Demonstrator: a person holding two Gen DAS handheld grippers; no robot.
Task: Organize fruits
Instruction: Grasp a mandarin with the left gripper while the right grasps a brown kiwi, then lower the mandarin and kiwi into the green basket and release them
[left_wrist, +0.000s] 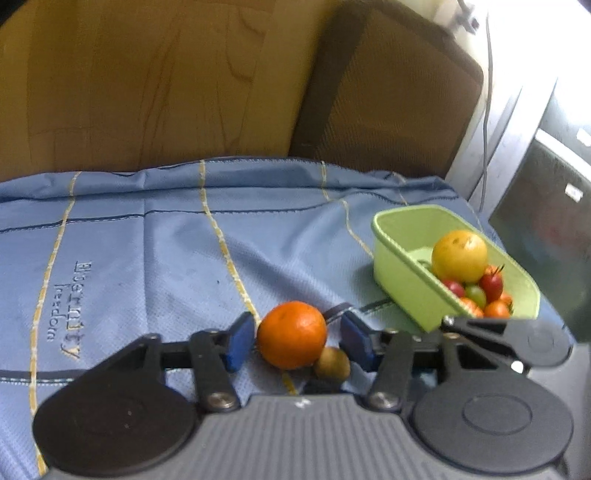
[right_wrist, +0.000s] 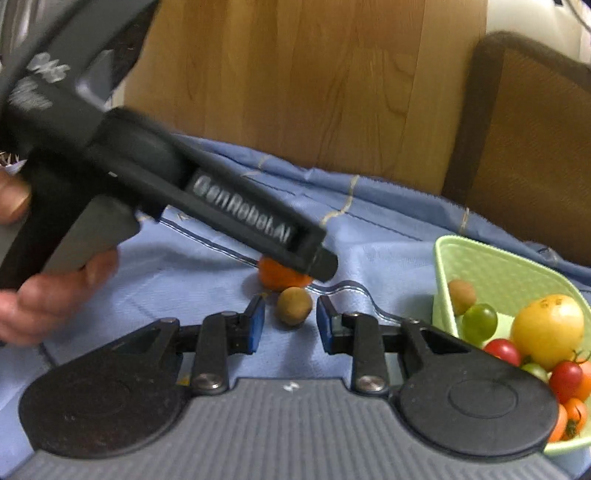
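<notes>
An orange (left_wrist: 291, 334) lies on the blue cloth between the blue pads of my left gripper (left_wrist: 299, 339). The left pad is at its skin and the right pad stands a little off, so the gripper is open. A small brown fruit (left_wrist: 332, 365) rests against the orange's near side. In the right wrist view this brown fruit (right_wrist: 294, 305) lies just ahead of my right gripper (right_wrist: 291, 317), which is open and touches nothing. The left gripper (right_wrist: 321, 264), held by a hand (right_wrist: 44, 295), hides most of the orange (right_wrist: 271, 280).
A light green basket (left_wrist: 399, 258) (right_wrist: 443, 273) at the right holds a yellow citrus (right_wrist: 550, 328), several cherry tomatoes and a brown fruit. The blue striped cloth (left_wrist: 147, 258) ends at a wooden board (left_wrist: 147, 81). A brown chair back (left_wrist: 388, 92) stands behind.
</notes>
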